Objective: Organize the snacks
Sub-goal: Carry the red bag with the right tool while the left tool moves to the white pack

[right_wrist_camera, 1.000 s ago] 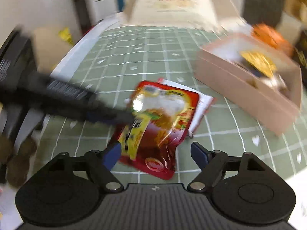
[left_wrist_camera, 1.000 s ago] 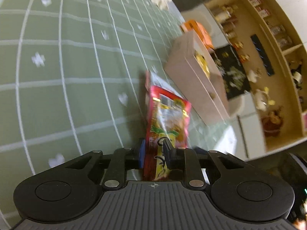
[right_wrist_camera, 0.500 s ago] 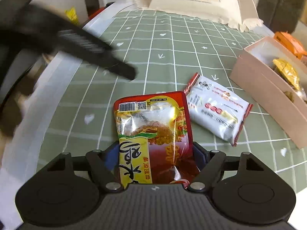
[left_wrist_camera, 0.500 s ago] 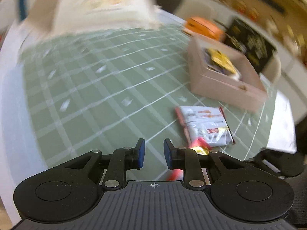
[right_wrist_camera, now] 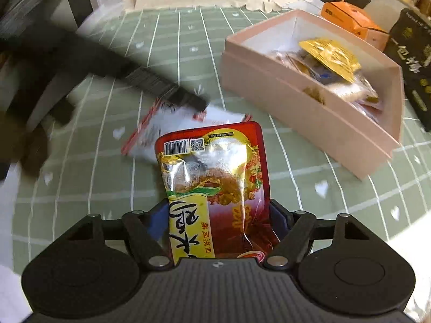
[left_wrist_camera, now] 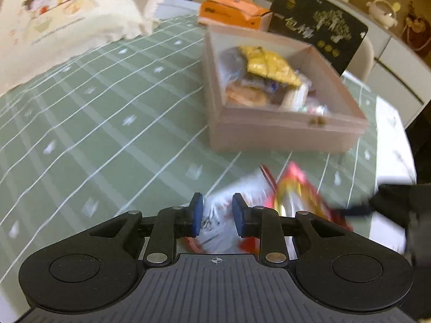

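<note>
Red snack pack (right_wrist_camera: pixel 215 177) barcode legible only in R view, blurred L

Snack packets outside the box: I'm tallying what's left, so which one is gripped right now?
The red packet, between the right gripper's jaws; the white packet lies on the cloth.

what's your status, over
Right tongs gripping red snack pack. Left tongs empty over white packet. Pink box open, path clear.

Bright, even indoor light fills both fisheye views, edges bowing the green checked tablecloth (left_wrist_camera: pixel 113 113). Motion blur smears the white packet (left_wrist_camera: pixel 223 210) and the left gripper (right_wrist_camera: pixel 172 94); glare glints on the sharp red snack packet (right_wrist_camera: pixel 215 177).
</note>
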{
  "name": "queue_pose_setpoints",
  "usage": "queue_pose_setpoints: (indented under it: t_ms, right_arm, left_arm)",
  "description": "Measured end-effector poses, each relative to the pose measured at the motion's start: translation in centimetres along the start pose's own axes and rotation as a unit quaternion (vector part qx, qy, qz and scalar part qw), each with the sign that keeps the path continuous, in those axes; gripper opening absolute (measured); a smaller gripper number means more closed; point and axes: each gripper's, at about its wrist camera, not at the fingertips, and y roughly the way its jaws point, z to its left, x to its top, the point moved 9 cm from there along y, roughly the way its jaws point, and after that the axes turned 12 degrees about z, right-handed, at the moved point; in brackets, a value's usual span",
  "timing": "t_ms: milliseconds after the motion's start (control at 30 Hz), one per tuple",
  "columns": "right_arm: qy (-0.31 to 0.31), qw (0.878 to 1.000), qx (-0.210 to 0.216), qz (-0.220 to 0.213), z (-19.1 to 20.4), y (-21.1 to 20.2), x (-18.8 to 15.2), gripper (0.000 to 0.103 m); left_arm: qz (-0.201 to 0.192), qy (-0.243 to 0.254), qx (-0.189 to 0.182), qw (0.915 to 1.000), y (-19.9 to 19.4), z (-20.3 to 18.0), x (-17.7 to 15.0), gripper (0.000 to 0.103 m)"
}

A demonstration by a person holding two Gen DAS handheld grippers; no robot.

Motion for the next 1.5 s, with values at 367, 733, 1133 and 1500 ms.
queue_pose_setpoints:
  t_ms: [367,733,1133,1500]
  right_arm:
    - [-0.116,0.993,0.026,-0.012,6.1,2.1,4.8,0.076]
    - [-0.060,0.997,-0.041,0.008,1.8,0.9,2.9,0.075]
    - [-0.167,0.982,0.039,-0.078,3.9,-1.5,8.4,0.073]
    - [-0.265,0.941,0.209,-0.009,10.7,1.0,9.0,0.073]
  left_arm:
    - [0.031,-0.145,0.021,0.9887,-3.5,4.9,-8.9,0.022]
    - [-0.013,-0.193,-0.006,0.9811,-3.9,2.1,-11.5,0.022]
    - [-0.079,-0.352,0.043,0.9315,-5.1,-4.3,-17.3,0.023]
    - [-0.141,-0.438,0.061,0.8860,-11.3,-2.3,-19.8,0.023]
